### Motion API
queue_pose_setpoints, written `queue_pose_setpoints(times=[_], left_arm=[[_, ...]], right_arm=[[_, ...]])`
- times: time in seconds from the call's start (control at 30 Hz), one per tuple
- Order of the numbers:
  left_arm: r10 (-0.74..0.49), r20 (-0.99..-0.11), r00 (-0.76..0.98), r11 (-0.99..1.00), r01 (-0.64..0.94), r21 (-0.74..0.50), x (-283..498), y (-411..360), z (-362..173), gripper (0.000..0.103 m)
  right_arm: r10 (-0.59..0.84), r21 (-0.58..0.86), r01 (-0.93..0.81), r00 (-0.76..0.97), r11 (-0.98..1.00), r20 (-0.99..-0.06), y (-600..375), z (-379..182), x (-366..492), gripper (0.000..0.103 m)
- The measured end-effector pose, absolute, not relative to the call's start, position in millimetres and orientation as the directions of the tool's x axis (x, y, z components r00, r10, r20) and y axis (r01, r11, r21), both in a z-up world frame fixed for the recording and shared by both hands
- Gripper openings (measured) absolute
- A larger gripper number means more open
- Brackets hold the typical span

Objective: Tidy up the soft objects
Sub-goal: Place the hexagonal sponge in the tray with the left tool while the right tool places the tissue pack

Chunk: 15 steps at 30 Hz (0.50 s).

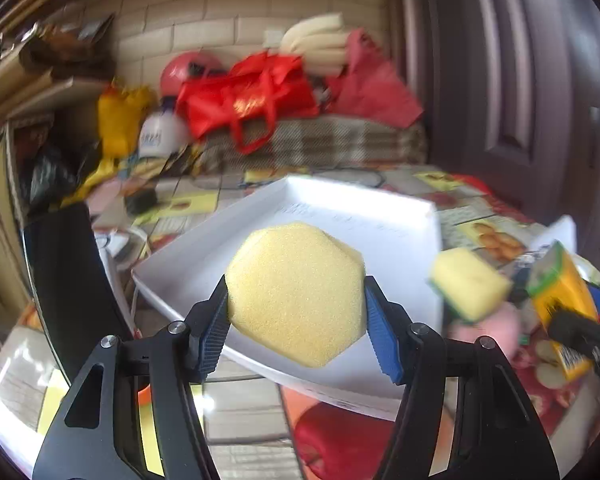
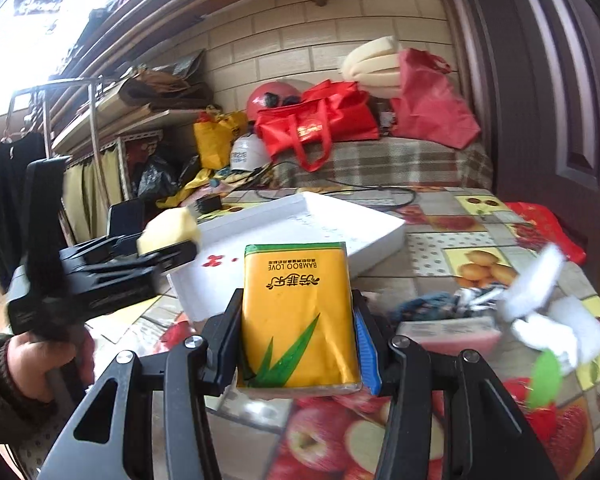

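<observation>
Nearest, the left hand-held gripper (image 1: 296, 320) clamps a yellow hexagonal foam sponge (image 1: 296, 292) by opposite edges above the white shallow tray (image 1: 204, 252) on the bench; light and squashy, it wants a gentle grip. Beyond, only the right view shows the right hand-held gripper (image 2: 296, 340) pinching a yellow soft tissue pack (image 2: 298, 312).

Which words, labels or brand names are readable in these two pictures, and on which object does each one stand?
"BAMBOO LOVE": on the yellow tissue pack, printed upside down in the right wrist view.
Large Chinese characters under it: visible, but I cannot read them surely.
Gold print on the red bag: too blurred.
Faint print in the white tray: too small.
</observation>
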<state>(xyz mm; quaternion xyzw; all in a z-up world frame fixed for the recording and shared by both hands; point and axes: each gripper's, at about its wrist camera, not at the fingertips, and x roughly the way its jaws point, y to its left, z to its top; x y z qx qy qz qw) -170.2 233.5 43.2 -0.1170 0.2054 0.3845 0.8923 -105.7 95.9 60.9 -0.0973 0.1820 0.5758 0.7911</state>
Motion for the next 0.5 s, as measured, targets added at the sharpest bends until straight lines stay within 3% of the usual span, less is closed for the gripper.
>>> queue_pose_setpoints(times=[0.07,0.3,0.5], left_arm=[[0.651,-0.458,0.605,0.644,-0.760,-0.090,-170,248,41,0.062],[0.712,-0.464,0.527,0.577,-0.816,-0.039,-152,280,40,0.063],[0.726,-0.504,0.469,0.516,-0.855,-0.052,-135,314,35,0.065]], right_arm=[[0.878,0.046,-0.955,0.249,0.292,-0.409,116,58,-114,0.049],[0.882,0.044,-0.954,0.255,0.296,-0.397,169,56,-122,0.049],[0.851,0.125,-0.919,0.287,0.374,-0.440,206,52,-98,0.049]])
